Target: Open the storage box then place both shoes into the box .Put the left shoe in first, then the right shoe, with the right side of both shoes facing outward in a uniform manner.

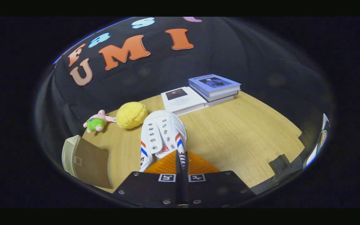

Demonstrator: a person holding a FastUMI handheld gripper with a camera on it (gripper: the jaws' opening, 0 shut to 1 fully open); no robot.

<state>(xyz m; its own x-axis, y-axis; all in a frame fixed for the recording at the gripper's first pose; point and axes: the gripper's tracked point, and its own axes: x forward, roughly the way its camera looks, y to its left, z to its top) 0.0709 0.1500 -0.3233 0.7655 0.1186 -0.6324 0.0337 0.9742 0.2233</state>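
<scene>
A white sneaker point(162, 134) with red and blue side stripes and no laces hangs off the wooden table point(245, 134), its toe pointing away from me. My gripper point(181, 161) is shut on the shoe's heel edge, with the thin rim pinched between both fingers point(198, 164). The storage box point(84, 161), beige with a brownish opened flap, stands to the left of the fingers at the table's near left corner. Its inside is hidden from here.
A yellow plush ball point(132, 115) and a small pink and green plush toy point(96, 122) lie just beyond the shoe on the left. Two stacks of books point(200, 93) sit at the table's far edge. A grey bracket point(280, 164) sticks up at the near right.
</scene>
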